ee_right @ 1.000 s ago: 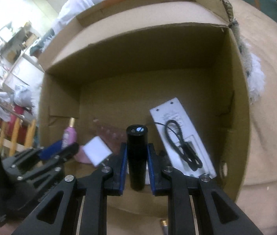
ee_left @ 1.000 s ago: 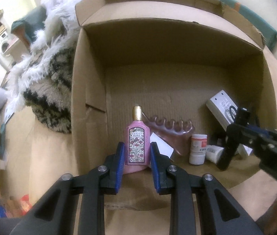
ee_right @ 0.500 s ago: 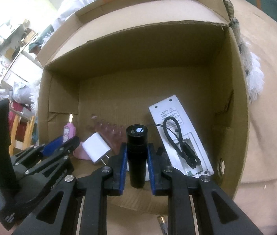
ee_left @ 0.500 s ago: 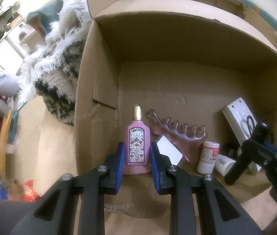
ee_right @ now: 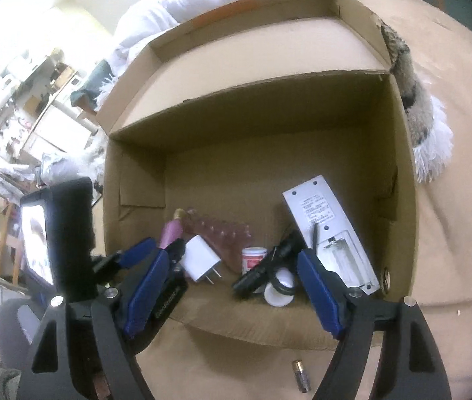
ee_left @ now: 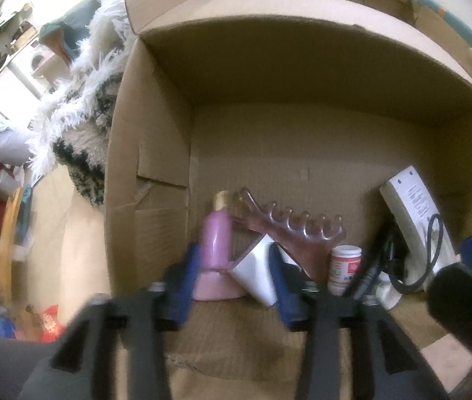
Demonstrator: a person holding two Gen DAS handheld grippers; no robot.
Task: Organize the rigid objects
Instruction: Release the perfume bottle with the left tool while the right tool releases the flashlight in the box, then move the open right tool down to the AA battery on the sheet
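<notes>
Opening, the left tongs (ee_left: 232,276) straddled the pink perfume bottle (ee_left: 215,250) standing inside the cardboard box (ee_left: 149,173), pads clear of it. The right tongs (ee_right: 232,288) were opening too, with the black flashlight (ee_right: 264,268) lying on the box floor between them, against the white remote (ee_right: 329,230).

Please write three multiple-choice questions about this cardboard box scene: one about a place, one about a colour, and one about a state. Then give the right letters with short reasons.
1. Where does the small battery lie?
A. inside the cardboard box
B. outside the box, on the tan surface in front of it
C. in the remote's open compartment

2. What colour is the perfume bottle?
A. green
B. pink
C. black

3. How is the black flashlight now?
A. lying tilted in the box, free of the pads
C. outside the box
B. clamped upright by the right gripper

Answers: 1 B, it lies before the box's front edge. 2 B, its body is pink with a gold cap. 3 A, the right jaws are opening and stand wide on either side of it.
</notes>
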